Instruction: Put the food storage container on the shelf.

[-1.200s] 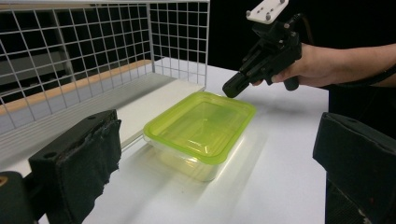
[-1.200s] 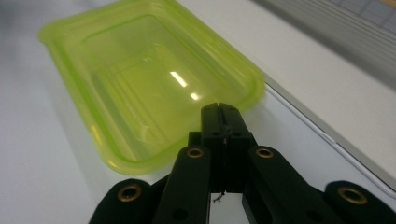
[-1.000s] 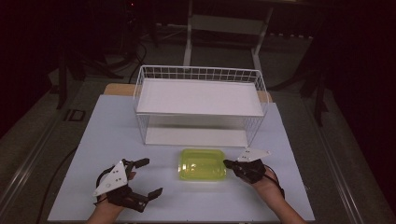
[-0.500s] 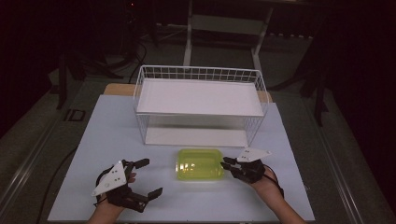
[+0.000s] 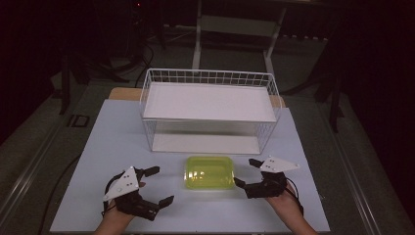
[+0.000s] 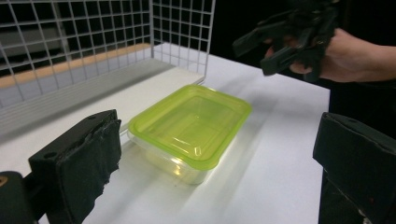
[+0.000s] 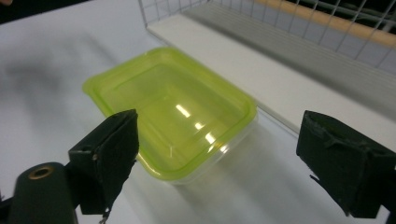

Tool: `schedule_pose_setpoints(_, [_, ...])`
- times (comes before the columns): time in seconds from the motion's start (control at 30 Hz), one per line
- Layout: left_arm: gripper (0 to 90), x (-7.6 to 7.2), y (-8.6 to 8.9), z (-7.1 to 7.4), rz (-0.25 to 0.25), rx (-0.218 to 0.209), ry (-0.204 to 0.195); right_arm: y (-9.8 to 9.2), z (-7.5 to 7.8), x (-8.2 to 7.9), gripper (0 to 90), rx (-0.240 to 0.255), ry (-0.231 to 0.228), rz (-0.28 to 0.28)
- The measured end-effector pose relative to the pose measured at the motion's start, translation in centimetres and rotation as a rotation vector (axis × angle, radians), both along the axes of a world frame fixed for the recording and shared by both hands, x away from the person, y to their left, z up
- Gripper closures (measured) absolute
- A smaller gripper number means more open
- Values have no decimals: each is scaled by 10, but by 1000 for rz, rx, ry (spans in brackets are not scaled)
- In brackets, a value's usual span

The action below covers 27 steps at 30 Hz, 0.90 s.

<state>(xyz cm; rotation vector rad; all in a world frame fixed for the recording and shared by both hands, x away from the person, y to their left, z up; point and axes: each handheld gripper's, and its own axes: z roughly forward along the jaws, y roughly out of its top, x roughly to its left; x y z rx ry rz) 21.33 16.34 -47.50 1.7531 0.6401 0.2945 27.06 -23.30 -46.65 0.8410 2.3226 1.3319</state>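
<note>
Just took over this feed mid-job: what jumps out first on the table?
The yellow-green lidded container sits at the table's near middle, bright against the white table. Just behind it stands a white wire basket rack with a shelf. The left gripper and right gripper flank the container, jaws open, touching nothing.

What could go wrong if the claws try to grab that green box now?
The green-lidded box looks light and smooth, so the right gripper, open beside it, might push it away across the table. Its fingers might also squeeze the thin lid and pop it loose. The wire rack stands close behind.
</note>
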Motion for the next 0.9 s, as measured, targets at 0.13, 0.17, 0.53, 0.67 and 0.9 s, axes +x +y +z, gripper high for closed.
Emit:
schedule_pose_setpoints(0.13, [17, 8, -5, 4, 10, 7, 53, -1, 6, 1, 214, 11, -17, 22])
schedule_pose_setpoints(0.17, [17, 11, -6, 5, 12, 16, 60, -1, 7, 1, 202, 9, 9, 9])
schedule_pose_setpoints(0.53, [17, 44, -23, 10, 43, 105, 225, 3, 10, 11, 114, 2, 100, -30])
schedule_pose_setpoints(0.67, [27, 52, -29, 4, 54, 96, 262, 4, 6, 11, 114, 13, 94, -52])
schedule_pose_setpoints(0.9, [137, 72, -43, -19, 113, 59, 407, 11, -9, 21, 170, 54, 271, -74])
